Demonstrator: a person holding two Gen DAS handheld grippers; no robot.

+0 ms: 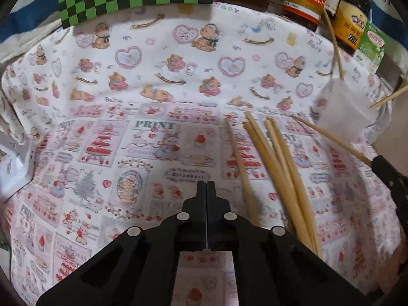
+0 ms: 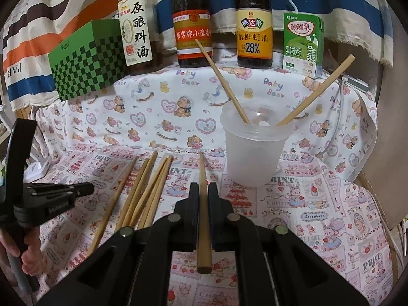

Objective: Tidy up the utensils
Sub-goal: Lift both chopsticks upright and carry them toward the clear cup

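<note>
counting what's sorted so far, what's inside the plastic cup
Two chopsticks stand in the plastic cup, leaning apart against its rim. Their lower ends are blurred behind the frosted wall, so whether anything else lies at the bottom cannot be told.

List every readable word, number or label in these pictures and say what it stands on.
"原酿料酒": pale-label bottle
"480mL": same bottle, left view
"小磨香": red-label bottle
"味达美", "醇鲜蚝油", "28%": yellow-label bottle
"酸酸乳", "乳味饮品": green carton
"Baby Bear": bear cloth
"PRINT", "Strawberry": strawberry cloth
"PAR": striped backdrop
Small print on labels, the checkered box and the left tongs: too small to read.
</note>
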